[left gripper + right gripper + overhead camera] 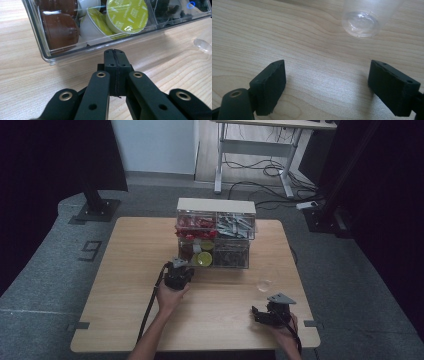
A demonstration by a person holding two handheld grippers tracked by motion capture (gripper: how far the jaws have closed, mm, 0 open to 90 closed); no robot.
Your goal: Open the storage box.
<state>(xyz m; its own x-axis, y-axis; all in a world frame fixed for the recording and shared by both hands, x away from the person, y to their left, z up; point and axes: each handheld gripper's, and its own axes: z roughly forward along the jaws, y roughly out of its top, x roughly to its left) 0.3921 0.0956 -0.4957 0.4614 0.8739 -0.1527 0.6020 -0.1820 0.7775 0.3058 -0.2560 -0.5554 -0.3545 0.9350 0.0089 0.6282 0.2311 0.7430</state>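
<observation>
A clear plastic organiser (216, 234) stands at the back middle of the wooden table (130, 285). Its lower drawer (62, 52) holds brown pods (60, 27), white pods and a yellow-lidded pod (127, 15). My left gripper (178, 271) is shut with nothing between its jaws, its tips (115, 53) just short of the drawer's front wall. A clear plastic cup (264, 285) stands on the table's right half. My right gripper (260, 314) is open near the front right corner, with the cup (364, 17) ahead of its jaws and apart from them.
The organiser's upper compartments hold red items (195, 225) and grey packets (235, 225); the lower right one holds dark items (231, 257). A cable (150, 305) trails from the left gripper. A desk frame (255, 150) and floor cables lie beyond the table.
</observation>
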